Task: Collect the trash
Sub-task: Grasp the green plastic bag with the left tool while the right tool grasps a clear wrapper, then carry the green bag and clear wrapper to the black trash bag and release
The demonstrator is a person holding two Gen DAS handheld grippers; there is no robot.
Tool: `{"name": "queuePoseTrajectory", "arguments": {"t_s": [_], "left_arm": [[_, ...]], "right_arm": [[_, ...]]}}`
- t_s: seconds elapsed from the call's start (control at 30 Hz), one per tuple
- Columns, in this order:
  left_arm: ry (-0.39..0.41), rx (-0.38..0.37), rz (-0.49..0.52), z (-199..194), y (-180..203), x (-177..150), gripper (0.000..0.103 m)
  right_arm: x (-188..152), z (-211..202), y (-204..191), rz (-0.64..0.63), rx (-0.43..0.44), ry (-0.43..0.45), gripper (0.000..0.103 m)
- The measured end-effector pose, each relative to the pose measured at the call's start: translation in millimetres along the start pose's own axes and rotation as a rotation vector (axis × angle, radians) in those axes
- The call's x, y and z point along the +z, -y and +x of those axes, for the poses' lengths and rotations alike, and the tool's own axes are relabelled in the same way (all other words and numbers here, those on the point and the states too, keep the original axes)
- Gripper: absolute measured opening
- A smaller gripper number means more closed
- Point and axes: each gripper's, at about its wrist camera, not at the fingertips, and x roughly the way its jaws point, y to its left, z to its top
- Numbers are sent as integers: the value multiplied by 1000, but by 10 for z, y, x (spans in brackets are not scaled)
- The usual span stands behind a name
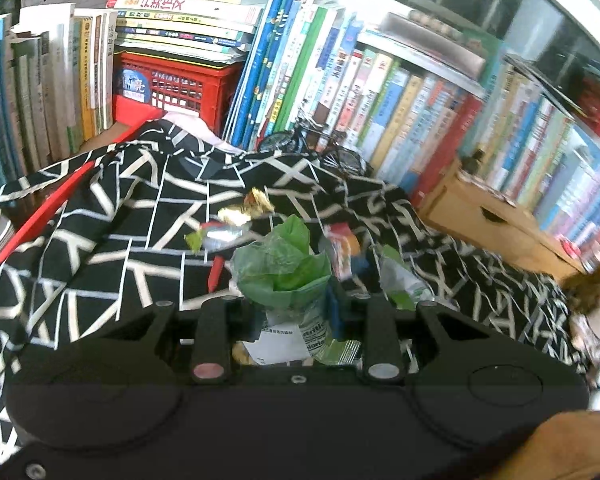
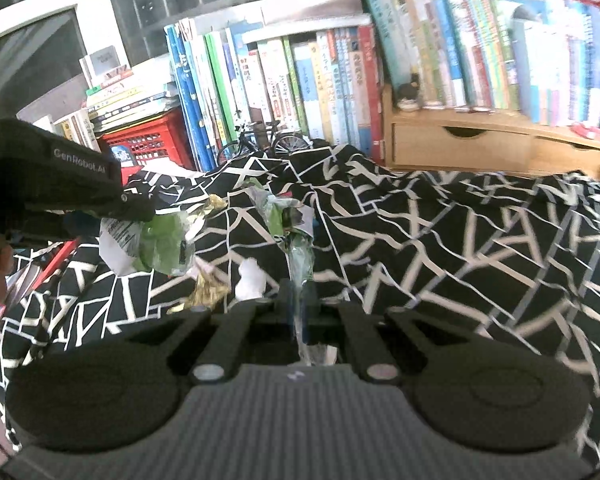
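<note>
My left gripper (image 1: 294, 300) is shut on a crumpled green wrapper (image 1: 284, 268) with a white printed label, lifted above the black-and-white cloth (image 1: 100, 240). The right wrist view shows that same left gripper (image 2: 140, 212) at the left edge with the green wrapper (image 2: 160, 244) hanging from it. My right gripper (image 2: 298, 292) is shut on a long, thin clear-and-green plastic wrapper (image 2: 288, 220) that sticks up ahead of the fingers. Loose on the cloth lie a gold foil wrapper (image 1: 248, 206), a silver-green wrapper (image 1: 216, 238), a white crumpled tissue (image 2: 250, 278) and a gold scrap (image 2: 210, 292).
Rows of upright books (image 2: 320, 88) line the back, with a red plastic crate (image 1: 176, 88) under a stack of books. A small model bicycle (image 2: 260, 142) stands at the cloth's far edge. A wooden drawer unit (image 2: 460, 148) sits at the back right.
</note>
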Motion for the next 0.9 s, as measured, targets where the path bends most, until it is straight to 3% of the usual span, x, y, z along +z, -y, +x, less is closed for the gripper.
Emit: {"name": "queuePoseTrajectory", "arguments": {"t_s": [0.23,0.5,0.9], "left_arm": [[1,-50,71,-739,-174,-566,28],[-45,-62,135,-1552,-402,-1331,28],[-30,14,68,-2422,-630,-2374,29]], "right_arm": [[-527,-870,-163,29,-64,65,6],[-1115,-1750,-348,49,-102,78,6],[-1808,-2462,-392,-24,-4,49,6]]}}
